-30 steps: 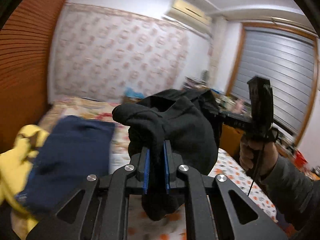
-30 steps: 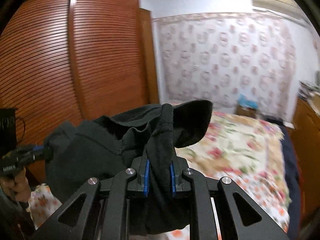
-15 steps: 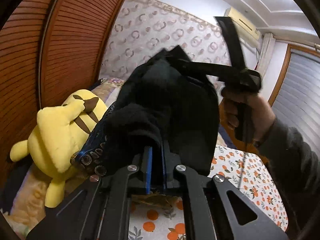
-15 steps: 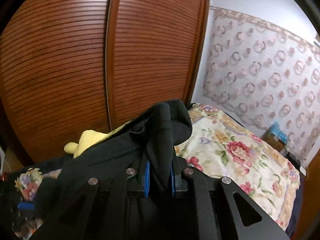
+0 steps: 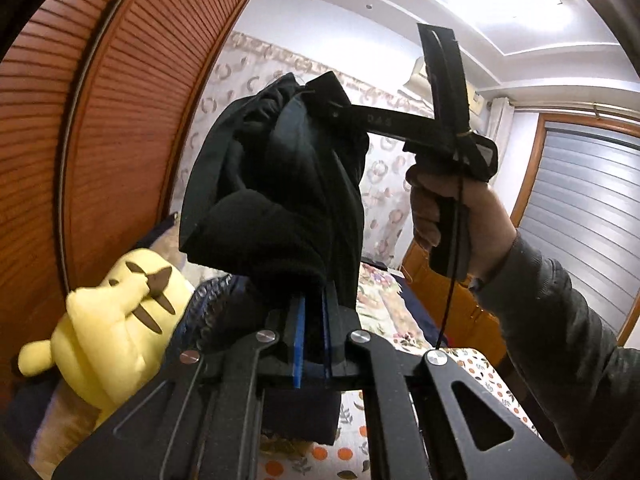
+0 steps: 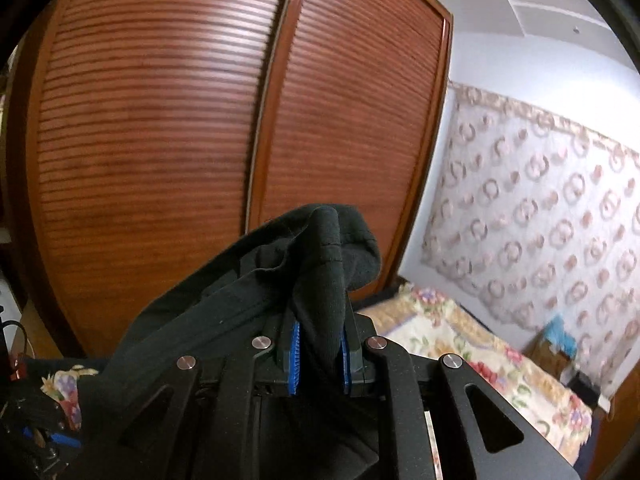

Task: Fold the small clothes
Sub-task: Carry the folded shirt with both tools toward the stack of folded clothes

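A black garment (image 5: pixel 280 184) hangs in the air between both grippers. My left gripper (image 5: pixel 314 320) is shut on one bunched edge of it, blue pads pinching the cloth. My right gripper (image 6: pixel 320 344) is shut on another edge of the same black garment (image 6: pixel 248 300). In the left wrist view the right gripper (image 5: pixel 316 92) shows above and beyond, held in a hand, its tip in the top of the garment. The cloth drapes down over the left gripper's body.
A yellow plush toy (image 5: pixel 116 320) lies at the left on the bed. The floral bedspread (image 6: pixel 460 344) stretches to the right. A brown slatted wardrobe (image 6: pixel 200 140) stands close on the left. A patterned wall hanging (image 6: pixel 540 220) and a shuttered window (image 5: pixel 580 232) lie beyond.
Both grippers rose and turned left toward the wardrobe, lifting the black garment off the bed. The right gripper now sits higher than the left. The blue cloth has left view.
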A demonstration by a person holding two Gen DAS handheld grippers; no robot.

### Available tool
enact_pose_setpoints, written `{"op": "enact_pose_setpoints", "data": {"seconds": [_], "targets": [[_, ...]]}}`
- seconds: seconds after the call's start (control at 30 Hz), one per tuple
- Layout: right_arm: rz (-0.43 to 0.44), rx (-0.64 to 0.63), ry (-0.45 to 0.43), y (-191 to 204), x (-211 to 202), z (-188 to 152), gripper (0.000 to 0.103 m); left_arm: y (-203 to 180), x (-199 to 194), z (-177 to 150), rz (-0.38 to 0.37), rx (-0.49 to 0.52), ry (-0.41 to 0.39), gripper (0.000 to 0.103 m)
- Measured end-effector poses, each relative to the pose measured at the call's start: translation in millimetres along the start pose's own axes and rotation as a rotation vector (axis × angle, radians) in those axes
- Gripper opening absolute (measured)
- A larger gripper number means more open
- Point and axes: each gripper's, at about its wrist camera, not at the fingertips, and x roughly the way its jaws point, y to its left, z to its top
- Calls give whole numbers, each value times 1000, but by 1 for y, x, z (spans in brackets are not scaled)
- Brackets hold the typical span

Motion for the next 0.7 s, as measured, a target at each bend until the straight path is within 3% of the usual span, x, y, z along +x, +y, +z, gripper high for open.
{"op": "enact_pose_setpoints", "data": {"seconds": [0.13, 0.3, 0.4, 0.53, 0.6, 0.7], "targets": [[13, 25, 22, -9, 2, -20, 15, 5, 7, -9, 6, -3, 43, 7], [-10, 71, 205, -26, 20, -81, 15, 15, 37, -42, 9, -54, 197, 8], [-40, 122, 319, -44, 41, -114, 15, 23, 53, -58, 22, -77, 247, 7], [-57, 160, 332, -51, 62, -124, 17, 30, 65, -65, 49, -90, 284, 7], [-63, 152, 326, -47, 67, -125, 29, 30, 69, -67, 57, -90, 305, 7], [-116, 155, 291, -49, 38, -136, 43, 26, 70, -71, 72, -76, 313, 7]]}}
